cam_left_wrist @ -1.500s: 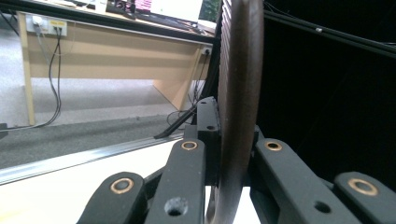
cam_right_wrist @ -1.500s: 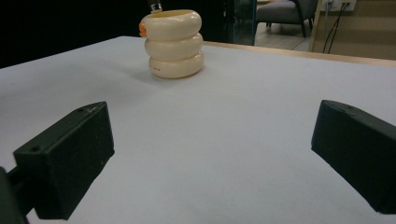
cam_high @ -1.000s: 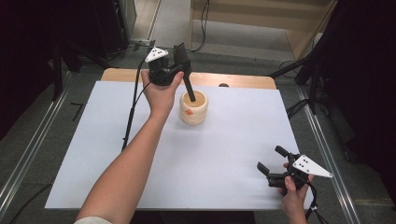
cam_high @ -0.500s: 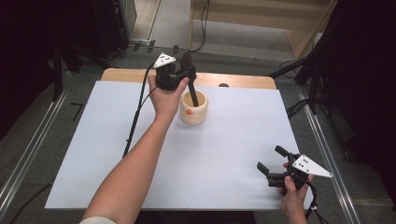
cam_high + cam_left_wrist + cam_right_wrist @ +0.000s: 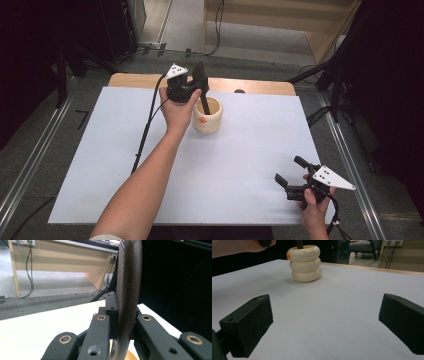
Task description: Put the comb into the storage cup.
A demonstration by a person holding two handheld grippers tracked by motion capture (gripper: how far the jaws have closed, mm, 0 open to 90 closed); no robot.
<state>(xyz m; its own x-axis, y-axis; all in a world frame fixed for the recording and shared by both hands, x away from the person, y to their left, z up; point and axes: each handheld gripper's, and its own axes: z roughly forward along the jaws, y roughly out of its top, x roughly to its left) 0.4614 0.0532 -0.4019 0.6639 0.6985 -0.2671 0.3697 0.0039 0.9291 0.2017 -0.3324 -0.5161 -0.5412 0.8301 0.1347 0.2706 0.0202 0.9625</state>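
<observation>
The holder [image 5: 207, 116] is a cream-coloured pot built as three stacked rounded rings, glossy, with an open top; in the right gripper view [image 5: 305, 263] a small orange mark sits on its upper ring at the side facing the left hand. A tiny dark print shows low on its bottom ring, too small to read. No other writing is legible. The holder stands upright on the white sheet [image 5: 240, 165] that covers the worktop [image 5: 260, 86], near the far edge of that sheet.

The dark utensil [image 5: 202, 90] is long and slim, with a broad flat dark head above the holder and its lower end inside the holder's mouth. In the left gripper view [image 5: 128, 297] its surface is brown-black and finely ribbed.

The left gripper [image 5: 190, 89] is just beside the holder, at its far left, clamped on the dark utensil.

The right gripper [image 5: 292, 177] is well apart from the holder, at the near right corner of the white sheet, jaws spread wide with nothing between them.
</observation>
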